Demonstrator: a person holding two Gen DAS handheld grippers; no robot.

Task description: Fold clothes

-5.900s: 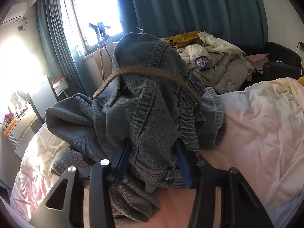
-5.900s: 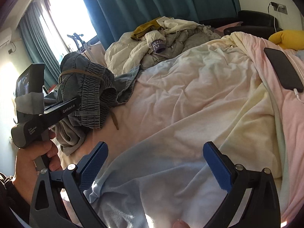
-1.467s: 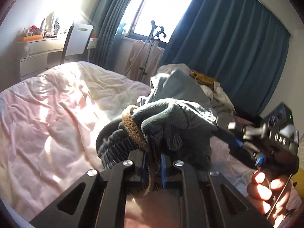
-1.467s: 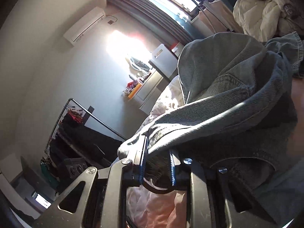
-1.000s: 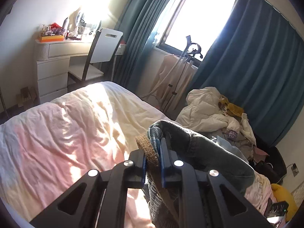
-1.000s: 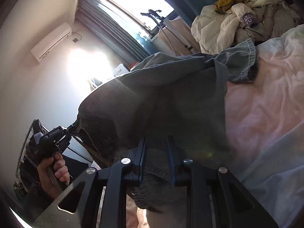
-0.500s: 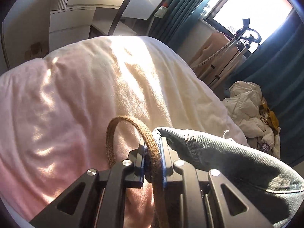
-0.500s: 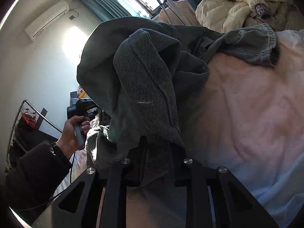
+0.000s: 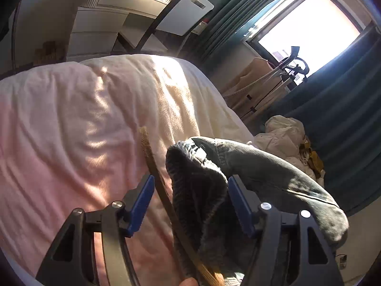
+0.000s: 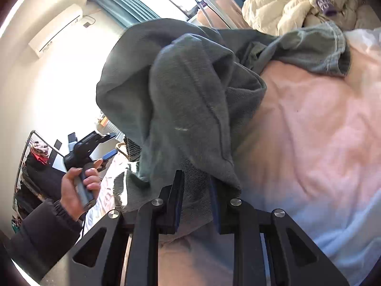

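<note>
We look from a fisheye camera on each gripper, forward along its fingers and tilted down at the bed [image 9: 71, 124]. The left view faces a desk [image 9: 114, 7] and window [image 9: 309, 23]. The right view sits close behind the jeans [image 10: 190, 95], facing a clothes pile [image 10: 297, 4]. Both views share the jeans, bed and window.
</note>
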